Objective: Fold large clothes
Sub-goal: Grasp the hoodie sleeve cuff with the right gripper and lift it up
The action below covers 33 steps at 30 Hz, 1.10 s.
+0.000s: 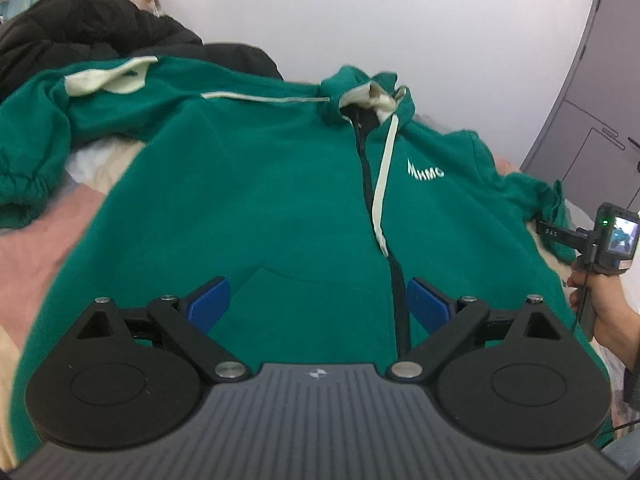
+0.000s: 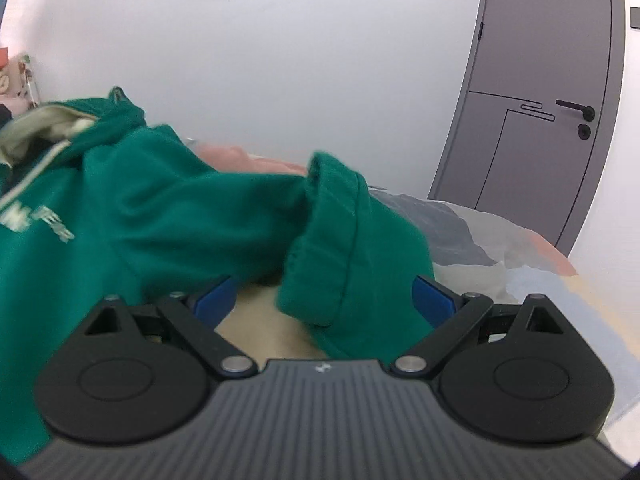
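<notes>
Two claws hang over one green hoodie (image 1: 280, 200), which lies front up on the bed (image 1: 36, 248), its zip closed and its hood toward the wall. No fold looks made yet: the body lies flat and broad, one sleeve (image 1: 36, 152) bunches out toward the bed's left edge beside a heap of black clothing (image 1: 80, 32), and the other sleeve (image 2: 224, 208) trails toward the right edge with its cuff (image 2: 336, 240) turned up.

Over the hem near the pocket, the left claw (image 1: 318, 300) has its jaws spread wide, with only cloth below them and nothing gripped. At the right edge of the bed, a hand (image 1: 596, 304) carries the right claw (image 2: 324, 300), whose jaws also stand wide. That cuff sits in the gap between its blue pads (image 2: 216, 300), but I see no pinch on it.

My guess is the sleeves come first, each brought in across the chest, then the body doubled over. Nearly all of the work remains.
</notes>
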Available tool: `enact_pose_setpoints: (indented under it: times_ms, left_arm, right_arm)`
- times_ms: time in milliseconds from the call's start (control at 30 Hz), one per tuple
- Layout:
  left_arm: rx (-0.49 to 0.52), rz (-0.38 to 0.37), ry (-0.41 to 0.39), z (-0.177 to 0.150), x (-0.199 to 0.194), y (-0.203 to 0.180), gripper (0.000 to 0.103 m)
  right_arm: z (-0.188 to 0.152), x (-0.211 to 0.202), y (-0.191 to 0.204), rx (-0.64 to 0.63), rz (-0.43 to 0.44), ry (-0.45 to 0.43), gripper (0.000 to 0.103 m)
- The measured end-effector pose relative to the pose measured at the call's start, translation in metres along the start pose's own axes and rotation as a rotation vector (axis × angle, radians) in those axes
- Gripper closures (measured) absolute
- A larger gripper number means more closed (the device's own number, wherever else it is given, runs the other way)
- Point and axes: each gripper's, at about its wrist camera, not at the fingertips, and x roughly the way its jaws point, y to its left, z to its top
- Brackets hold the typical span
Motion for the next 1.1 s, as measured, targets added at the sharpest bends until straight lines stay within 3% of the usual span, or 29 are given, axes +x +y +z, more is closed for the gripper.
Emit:
enact_pose_setpoints:
  times_ms: [67,233,267,367,567,800,967,1100]
  left_arm:
    - [0.004,0.015,0.003,-0.001,0.007,-0.001,0.006]
    - [0.002,0.038,0.027,-0.002,0.022,-0.002,0.006]
    - [0.003,0.04,0.029,-0.002,0.024,-0.003,0.006]
    - [0.008,0.052,0.034,-0.001,0.03,-0.004,0.006]
    - [0.025,0.079,0.033,-0.001,0.035,-0.009,0.006]
    - [0.036,0.108,0.011,-0.001,0.032,-0.013,0.006]
    - [0.06,0.123,-0.013,-0.002,0.026,-0.019,0.006]
    - [0.064,0.129,-0.024,-0.003,0.022,-0.02,0.006]
  right_arm:
    - [-0.002,0.012,-0.006,0.012,-0.028,-0.007,0.009]
    - [0.008,0.025,-0.052,0.244,0.091,-0.077,0.044]
    - [0.009,0.027,-0.064,0.301,0.104,-0.077,0.063]
    - [0.01,0.033,-0.11,0.535,0.203,-0.066,0.072]
    - [0.015,0.025,-0.156,0.566,0.283,-0.082,0.073]
    - [-0.004,0.021,-0.177,0.717,0.434,0.01,0.073]
    - [-0.02,0.014,-0.186,0.778,0.457,0.043,0.073]
    - [-0.033,0.0,-0.205,0.839,0.432,0.014,0.079]
